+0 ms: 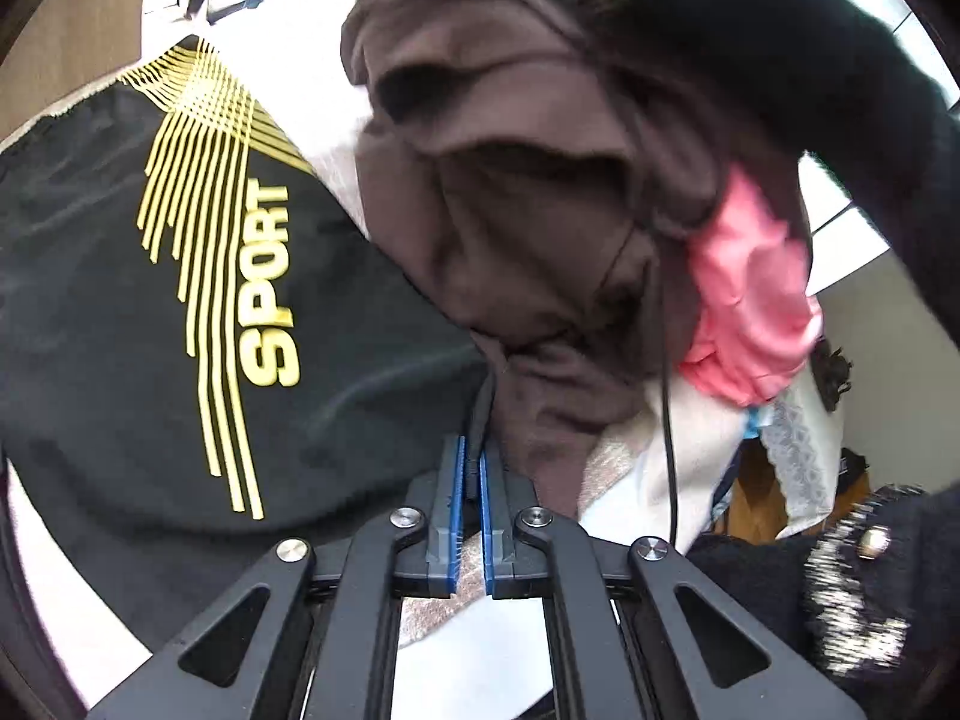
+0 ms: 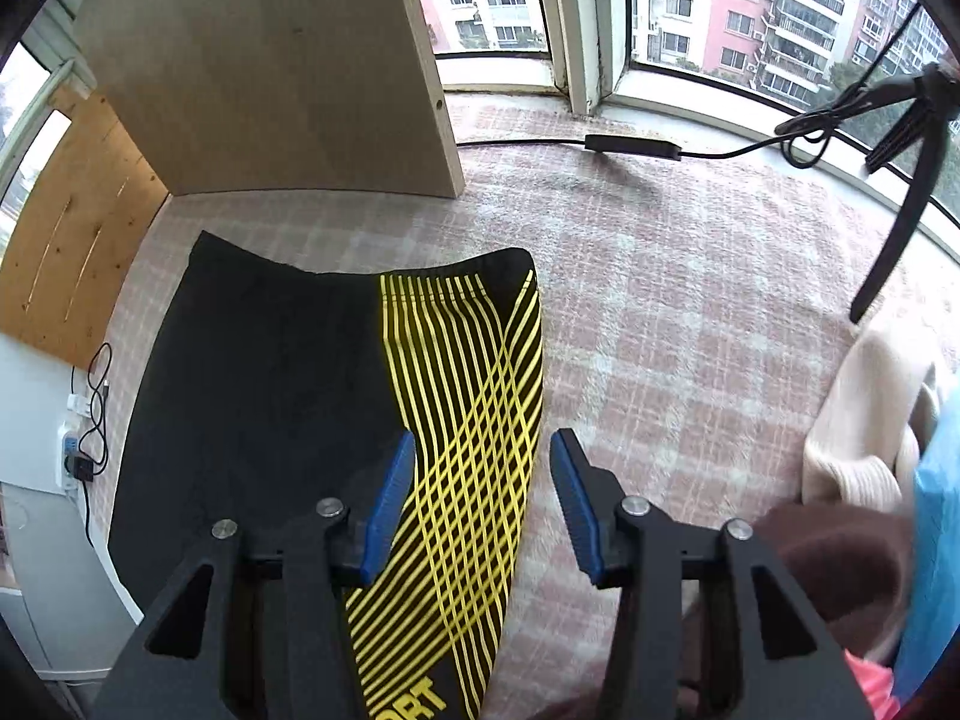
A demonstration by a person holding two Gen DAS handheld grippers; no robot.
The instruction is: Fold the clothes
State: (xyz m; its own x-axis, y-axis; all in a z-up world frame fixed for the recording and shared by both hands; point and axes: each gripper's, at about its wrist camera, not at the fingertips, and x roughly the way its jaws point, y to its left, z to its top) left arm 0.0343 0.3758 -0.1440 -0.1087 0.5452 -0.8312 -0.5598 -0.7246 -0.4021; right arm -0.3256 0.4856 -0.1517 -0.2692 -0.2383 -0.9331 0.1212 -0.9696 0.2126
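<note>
The black shorts (image 2: 288, 396) with yellow stripes and a "SPORT" print lie spread flat on the plaid blanket (image 2: 660, 312), one short end toward the wood panel (image 2: 258, 60), the printed end nearest the grippers. Whether they are laid out for folding or already folded once, I cannot tell from how they lie.

The right gripper (image 2: 483, 450) hovers over the shorts' striped edge, fingers spread wide, holding nothing. The left gripper (image 1: 472, 468) has its blue pads nearly together; dark cloth runs up from between them, seemingly an edge of the shorts or of the brown hoodie (image 1: 528, 228), but I cannot tell which, nor whether it is truly pinched.

Right of the shorts sits a heap: the hoodie, something pink (image 1: 750, 300), pale cloth beneath.

The shorts look thin, smooth and light, likely a slick synthetic: they should drape limply, slide on themselves and slip from a shallow pinch. Best held at corners or along a hemmed edge, where the cloth is doubled. The hoodie looks thick, soft and heavier; it would bunch and want a deeper bite at a seam or hem
</note>
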